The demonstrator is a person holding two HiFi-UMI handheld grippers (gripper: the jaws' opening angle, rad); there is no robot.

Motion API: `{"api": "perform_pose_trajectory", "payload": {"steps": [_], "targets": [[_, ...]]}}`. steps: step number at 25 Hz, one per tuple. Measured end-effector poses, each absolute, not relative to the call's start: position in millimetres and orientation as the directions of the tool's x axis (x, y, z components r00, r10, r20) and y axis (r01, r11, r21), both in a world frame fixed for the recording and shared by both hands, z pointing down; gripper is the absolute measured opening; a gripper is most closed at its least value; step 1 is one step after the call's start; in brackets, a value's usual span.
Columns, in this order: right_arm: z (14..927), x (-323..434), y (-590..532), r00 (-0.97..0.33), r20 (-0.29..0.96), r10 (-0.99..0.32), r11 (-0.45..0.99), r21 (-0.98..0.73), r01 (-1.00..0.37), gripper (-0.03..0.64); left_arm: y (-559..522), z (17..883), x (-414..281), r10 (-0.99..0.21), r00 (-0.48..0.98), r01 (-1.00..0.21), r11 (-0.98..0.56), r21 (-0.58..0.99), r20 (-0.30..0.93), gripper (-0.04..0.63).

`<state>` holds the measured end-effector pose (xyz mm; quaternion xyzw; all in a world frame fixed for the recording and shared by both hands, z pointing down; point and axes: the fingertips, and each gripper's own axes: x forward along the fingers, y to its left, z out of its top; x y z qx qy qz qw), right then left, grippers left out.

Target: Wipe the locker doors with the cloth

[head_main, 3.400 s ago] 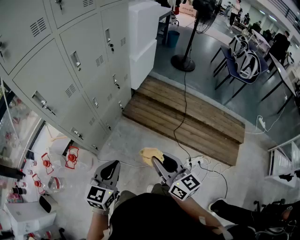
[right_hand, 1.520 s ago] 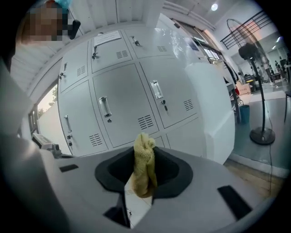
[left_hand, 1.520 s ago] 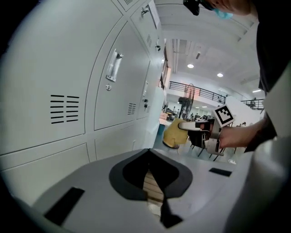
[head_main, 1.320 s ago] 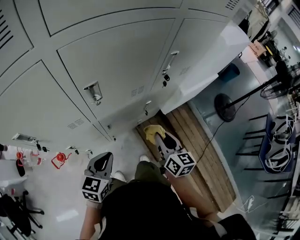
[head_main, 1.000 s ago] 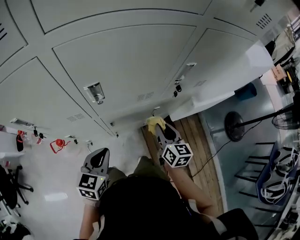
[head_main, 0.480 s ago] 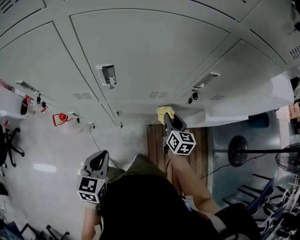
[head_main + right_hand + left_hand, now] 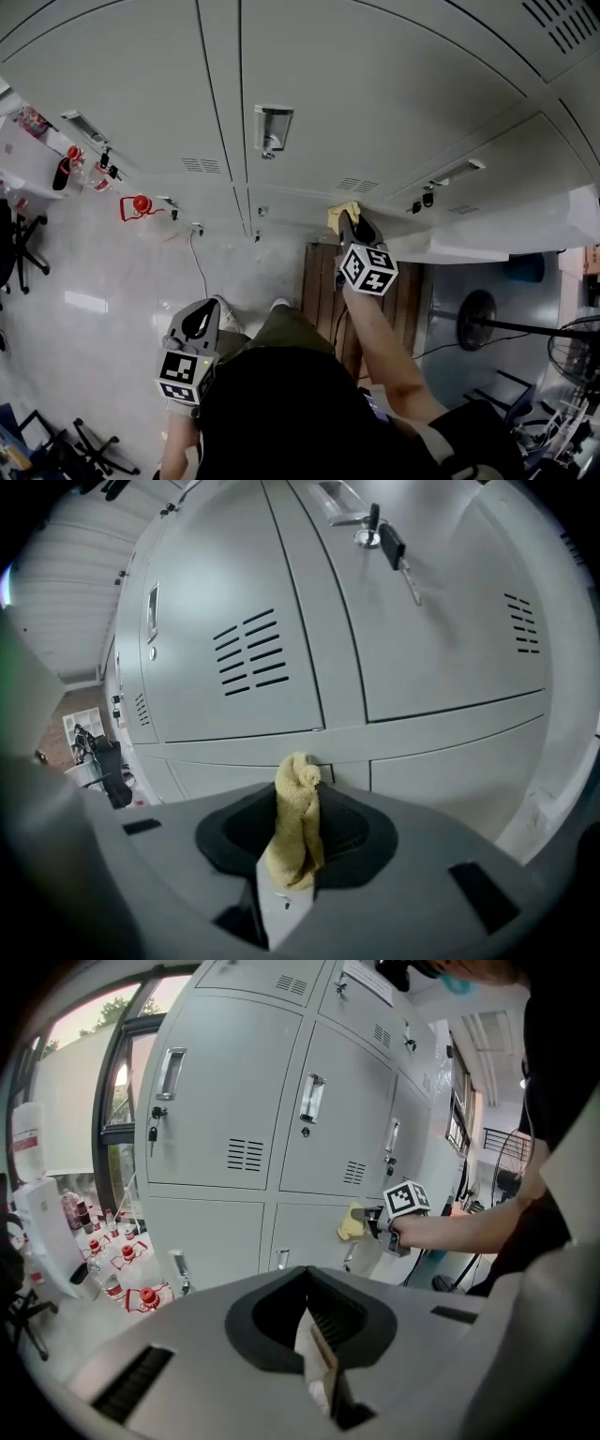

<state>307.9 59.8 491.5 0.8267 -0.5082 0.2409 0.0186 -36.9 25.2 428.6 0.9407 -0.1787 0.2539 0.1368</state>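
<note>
Grey locker doors (image 7: 375,84) fill the top of the head view. My right gripper (image 7: 350,225) is held out toward them, shut on a bunched yellow cloth (image 7: 341,213). In the right gripper view the cloth (image 7: 297,817) stands up between the jaws of my right gripper (image 7: 291,860), close to the seam between upper and lower locker doors (image 7: 412,658); I cannot tell whether it touches them. The left gripper view shows the cloth (image 7: 352,1222) beside a lower door (image 7: 333,1119). My left gripper (image 7: 196,324) hangs low by the person's body, and my left gripper (image 7: 319,1358) is shut and empty.
Red-capped bottles (image 7: 140,203) stand on the floor at the lockers' left end. A wooden pallet (image 7: 323,281) lies below the right gripper. A white cabinet (image 7: 511,239) and a fan base (image 7: 477,319) are to the right. Keys (image 7: 389,538) hang from a lock.
The person stepped up to the lockers and the view swung round. The right gripper rose with the cloth and reached toward the doors. The left gripper stayed low.
</note>
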Motion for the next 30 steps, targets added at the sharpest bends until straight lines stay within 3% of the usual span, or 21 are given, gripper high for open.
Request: {"api": "perform_pose_trajectory", "payload": {"steps": [11,30], "targets": [[505.9,254.6,-0.2,0.269,0.438,-0.858,-0.395,-0.227,-0.89,0.117,-4.0,435.0,-73.1,-0.33,0.784,-0.467,-0.871,0.151,0.526,0.008],[525.3,147.3,-105.1,-0.009,0.434,-0.901,-0.115,-0.259,-0.959,0.118,-18.6,441.9,-133.2,-0.49,0.676,-0.656,-0.74,0.147,0.55,0.008]]}}
